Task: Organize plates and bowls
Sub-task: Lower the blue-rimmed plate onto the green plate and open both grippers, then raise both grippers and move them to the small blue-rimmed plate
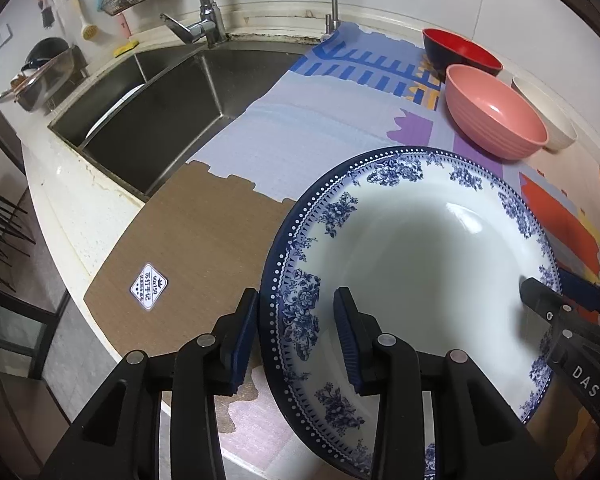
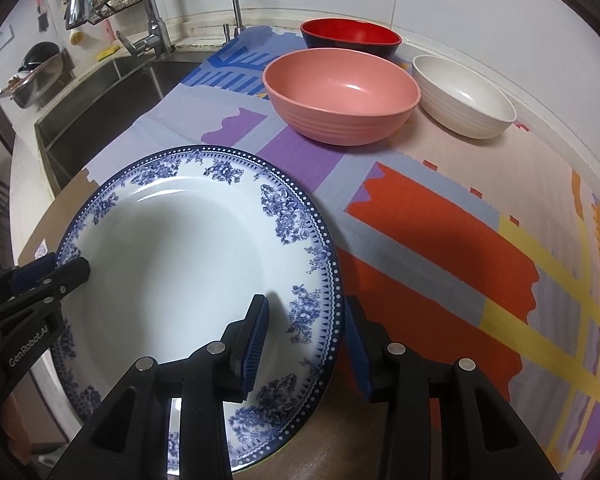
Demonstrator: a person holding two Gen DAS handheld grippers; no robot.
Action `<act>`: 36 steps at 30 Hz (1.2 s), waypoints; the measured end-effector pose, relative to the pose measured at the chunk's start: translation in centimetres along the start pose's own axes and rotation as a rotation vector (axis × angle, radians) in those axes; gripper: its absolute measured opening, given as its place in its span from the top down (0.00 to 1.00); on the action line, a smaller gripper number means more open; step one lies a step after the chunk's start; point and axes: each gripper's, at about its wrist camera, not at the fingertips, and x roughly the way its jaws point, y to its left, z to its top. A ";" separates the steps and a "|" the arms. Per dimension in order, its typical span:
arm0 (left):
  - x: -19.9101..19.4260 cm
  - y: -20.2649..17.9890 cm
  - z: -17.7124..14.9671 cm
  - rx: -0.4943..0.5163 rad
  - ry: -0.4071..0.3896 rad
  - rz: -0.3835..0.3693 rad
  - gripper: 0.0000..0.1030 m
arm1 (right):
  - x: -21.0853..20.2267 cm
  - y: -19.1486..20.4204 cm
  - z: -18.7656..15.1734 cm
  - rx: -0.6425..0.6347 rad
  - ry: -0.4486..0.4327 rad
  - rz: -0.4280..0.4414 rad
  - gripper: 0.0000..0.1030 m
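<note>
A blue-and-white flowered plate lies on the patterned mat near the counter's front edge. My left gripper straddles the plate's left rim, one pad outside the edge and one over the inside, with gaps showing; its tip appears in the right wrist view. My right gripper straddles the opposite rim the same way, pads off the plate; its tip shows in the left wrist view. Behind stand a red-and-black bowl, a pink bowl and a white bowl.
A steel double sink with a faucet lies to the left, and a white dish leans inside it. The colourful mat covers the counter, and its brown part reaches the front edge. A dark pan sits at far left.
</note>
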 end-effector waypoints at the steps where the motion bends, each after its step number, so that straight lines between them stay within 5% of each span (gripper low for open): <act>1: 0.0 0.0 0.0 0.001 -0.002 0.002 0.62 | 0.0 -0.1 0.0 0.003 0.000 0.010 0.56; 15: -3.8 -2.0 0.8 0.047 -0.132 -0.048 0.31 | -2.2 -2.0 -0.2 0.072 -0.046 0.059 0.43; 36: -11.2 -13.2 3.5 0.317 -0.367 -0.262 0.14 | -11.3 -11.0 -2.6 0.247 -0.245 -0.104 0.33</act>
